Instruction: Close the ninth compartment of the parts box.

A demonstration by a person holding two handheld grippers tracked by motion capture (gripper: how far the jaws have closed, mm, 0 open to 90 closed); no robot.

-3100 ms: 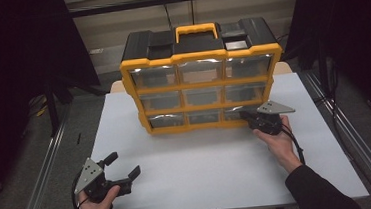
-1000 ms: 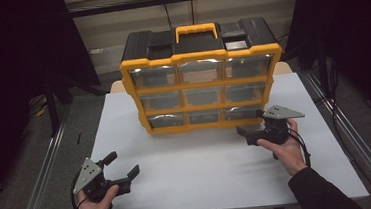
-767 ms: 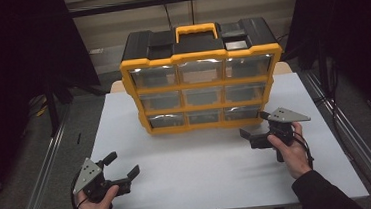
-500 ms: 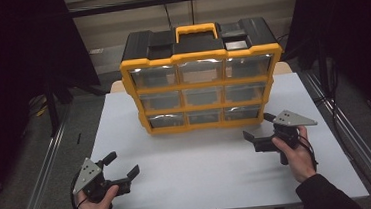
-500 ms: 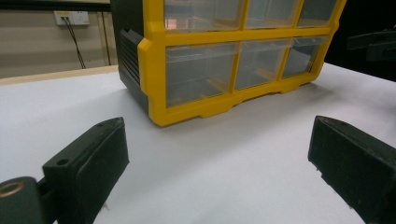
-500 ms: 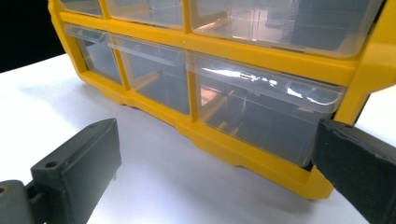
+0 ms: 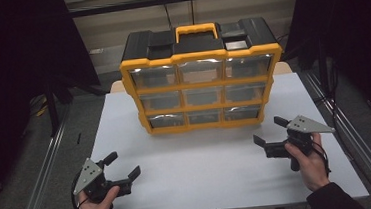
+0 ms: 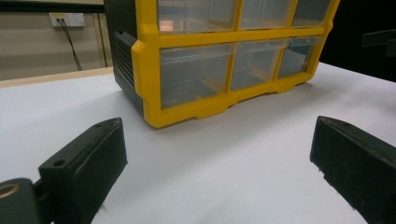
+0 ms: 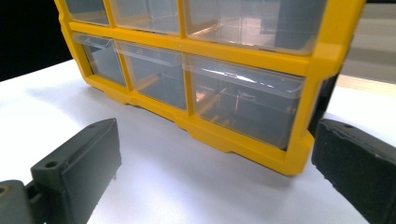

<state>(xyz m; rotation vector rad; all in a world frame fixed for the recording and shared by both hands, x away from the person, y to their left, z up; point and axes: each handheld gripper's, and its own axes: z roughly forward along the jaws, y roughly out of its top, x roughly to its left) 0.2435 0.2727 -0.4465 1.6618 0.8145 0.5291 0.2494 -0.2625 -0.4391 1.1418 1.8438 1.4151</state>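
We see the right gripper (image 7: 271, 136) near the table's (image 7: 204, 173) right edge, its jaws spread wide, holding nothing and touching nothing; it sits just off the lower right corner of the organizer (image 7: 201, 78), apart from it. The left gripper (image 7: 123, 165) rests near the front left corner of the table, jaws also spread wide and empty, well apart from the organizer. The organizer stands upright toward the table's far edge, a yellow frame with a black top and a yellow handle (image 7: 196, 30), holding nine clear drawers in three rows of three, all pushed in. In the right gripper view we look between the two black jaws at the bottom right drawer (image 9: 243, 107), close by; through its clear front we make out inner dividers and no clear contents, and its neighbours in that row look alike. In the left gripper view the organizer's (image 8: 233, 60) black side wall and lower left corner show, with the bottom left drawer (image 8: 194, 74) also see-through and seemingly bare. From above, the drawers reflect light and we cannot tell what lies in them. The high view alone gives us the person's hands and the grey plates on both grippers.
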